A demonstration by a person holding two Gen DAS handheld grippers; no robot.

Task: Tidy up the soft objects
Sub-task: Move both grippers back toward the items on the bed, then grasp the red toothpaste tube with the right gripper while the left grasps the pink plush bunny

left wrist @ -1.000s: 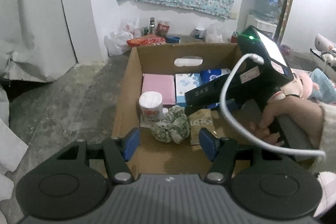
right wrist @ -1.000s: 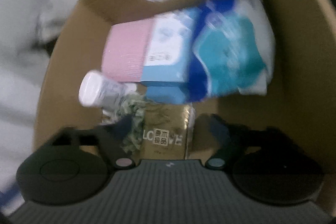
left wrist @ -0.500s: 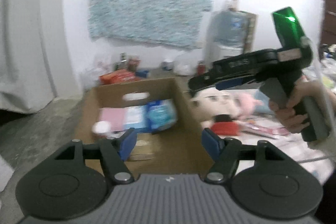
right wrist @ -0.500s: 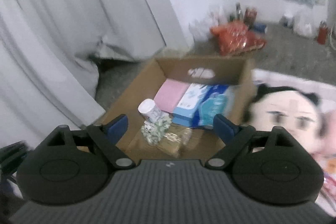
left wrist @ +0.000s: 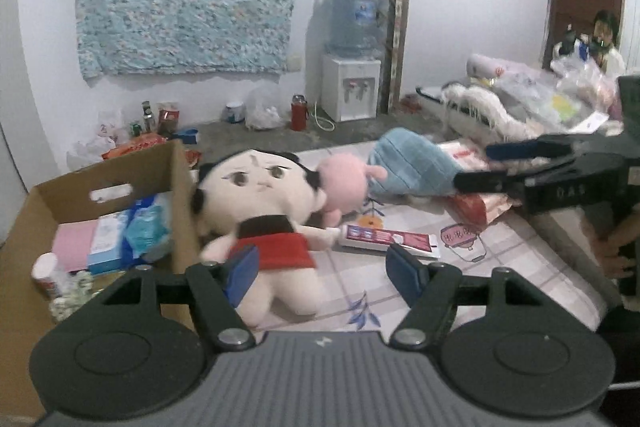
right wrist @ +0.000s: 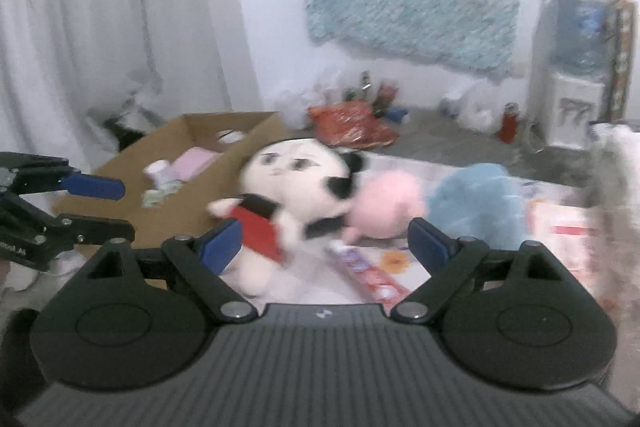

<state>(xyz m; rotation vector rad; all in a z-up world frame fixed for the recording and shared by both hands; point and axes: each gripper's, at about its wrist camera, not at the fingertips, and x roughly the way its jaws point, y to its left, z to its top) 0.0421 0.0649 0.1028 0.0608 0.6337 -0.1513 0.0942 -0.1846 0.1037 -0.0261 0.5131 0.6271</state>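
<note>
The black housing of the right gripper point(left wrist: 516, 169) reads "DAS"; print on the toothpaste box point(left wrist: 390, 239) is too blurred to read. Both grippers stand wide and empty, the left gripper point(left wrist: 322, 269) above the big-headed doll point(left wrist: 260, 203). Three plush toys lie on the mat just right of the cardboard box point(left wrist: 178, 187), whose near end is cut off.

Patterned mat point(left wrist: 500, 255) carries doll point(left wrist: 260, 203), pink plush point(left wrist: 344, 183), blue plush point(left wrist: 412, 169), tube point(left wrist: 388, 239).
</note>
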